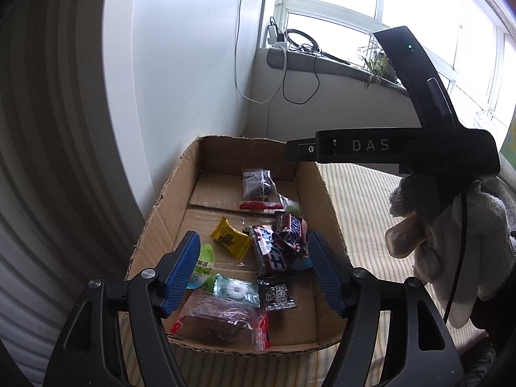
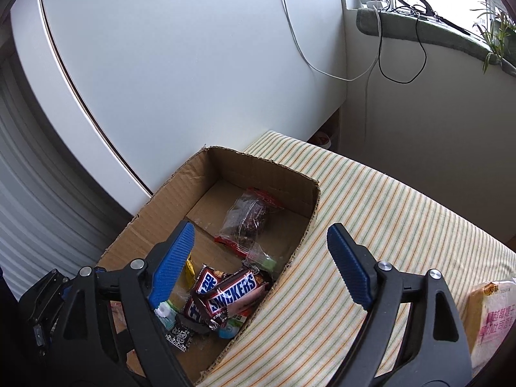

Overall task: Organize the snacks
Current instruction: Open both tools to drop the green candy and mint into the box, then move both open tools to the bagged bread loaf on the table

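Note:
A cardboard box (image 1: 325,193) (image 2: 258,174) stands on a striped cloth and holds loose snacks. Among them are two Snickers bars (image 1: 271,251) (image 2: 235,293), a yellow candy (image 1: 230,238), a clear bag of dark pieces (image 1: 258,187) (image 2: 248,219), a mint (image 1: 235,290), a green jelly cup (image 1: 204,261), a small black packet (image 1: 279,296) and a clear red-edged packet (image 1: 222,319). My left gripper (image 1: 253,271) hangs open over the box's near half, holding nothing. My right gripper (image 2: 259,267) is open too, above the box's right wall, with nothing between its pads.
The striped cloth (image 2: 387,225) spreads to the right of the box. A pink and yellow packet (image 2: 493,319) lies at its right edge. A gloved hand (image 1: 451,242) holds the right tool's black body (image 1: 387,148). White walls, cables and a windowsill stand behind.

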`<state>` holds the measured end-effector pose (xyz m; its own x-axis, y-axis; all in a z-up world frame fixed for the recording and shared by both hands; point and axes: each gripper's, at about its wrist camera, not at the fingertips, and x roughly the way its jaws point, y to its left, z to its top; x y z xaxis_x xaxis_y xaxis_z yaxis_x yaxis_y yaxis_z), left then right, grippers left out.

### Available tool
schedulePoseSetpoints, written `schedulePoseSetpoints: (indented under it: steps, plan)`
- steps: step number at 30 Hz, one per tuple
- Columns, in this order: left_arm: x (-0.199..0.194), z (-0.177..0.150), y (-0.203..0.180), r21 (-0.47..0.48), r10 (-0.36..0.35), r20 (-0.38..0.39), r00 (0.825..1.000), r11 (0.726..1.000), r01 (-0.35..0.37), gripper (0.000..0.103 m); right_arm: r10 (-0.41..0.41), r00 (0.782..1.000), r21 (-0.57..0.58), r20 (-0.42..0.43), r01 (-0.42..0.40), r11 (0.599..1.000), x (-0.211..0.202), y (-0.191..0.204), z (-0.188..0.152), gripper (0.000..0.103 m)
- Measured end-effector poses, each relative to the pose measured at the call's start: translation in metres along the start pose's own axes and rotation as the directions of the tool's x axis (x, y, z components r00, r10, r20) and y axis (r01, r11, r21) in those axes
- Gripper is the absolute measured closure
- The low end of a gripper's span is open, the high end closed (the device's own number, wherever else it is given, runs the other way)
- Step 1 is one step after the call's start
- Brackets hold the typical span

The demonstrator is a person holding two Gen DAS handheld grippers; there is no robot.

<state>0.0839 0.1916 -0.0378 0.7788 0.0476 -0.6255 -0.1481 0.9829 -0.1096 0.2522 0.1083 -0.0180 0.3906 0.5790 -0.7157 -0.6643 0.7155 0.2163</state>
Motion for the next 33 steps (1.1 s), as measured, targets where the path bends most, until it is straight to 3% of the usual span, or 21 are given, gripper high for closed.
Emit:
schedulePoseSetpoints:
  steps: [13, 21, 27, 33]
  plan:
    - [-0.015, 0.004, -0.052, 0.050, -0.051, 0.015, 0.999, 0.998, 0.050, 0.034, -0.056, 0.996, 0.019, 0.071, 0.054, 0.998, -0.068, -0.048, -0.022, 0.010]
    - [-0.005, 0.009, -0.094, 0.073, -0.126, -0.011, 0.992, 0.989, 0.127, 0.028, -0.162, 0.983, 0.032, 0.081, 0.160, 0.987, -0.106, -0.101, -0.043, 0.010]
    - [0.007, 0.009, -0.130, 0.082, -0.194, -0.046, 0.980, 0.977, 0.198, 0.024, -0.231, 0.970, 0.084, 0.082, 0.224, 0.971, -0.133, -0.154, -0.064, 0.002]
    - [0.029, 0.009, -0.172, 0.067, -0.294, -0.100, 0.951, 0.951, 0.301, 0.024, -0.237, 0.971, 0.199, 0.039, 0.225, 0.954, -0.143, -0.214, -0.087, 0.002]
